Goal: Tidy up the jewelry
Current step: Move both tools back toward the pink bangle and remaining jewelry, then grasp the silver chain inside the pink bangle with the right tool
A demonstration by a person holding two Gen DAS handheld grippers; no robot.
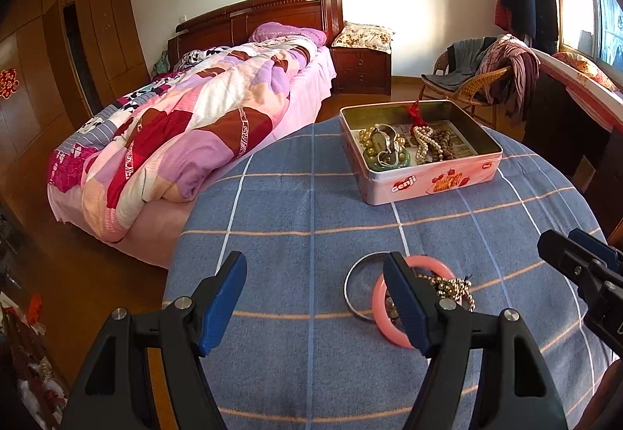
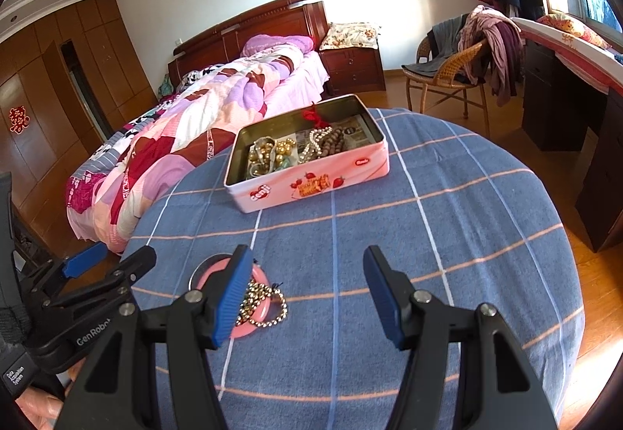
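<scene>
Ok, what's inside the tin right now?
Inside the tin: gold beads, a green bangle, pearls, brown beads, a red tassel. Printed paper lines the bottom; anything underneath is hidden.

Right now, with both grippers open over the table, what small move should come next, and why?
Probably bring the right gripper down over the gold bead bracelet and close on it. It lies on top of the pink bangle beside the silver bangle, all still outside the tin, so it should go first. Both grippers are empty.
</scene>
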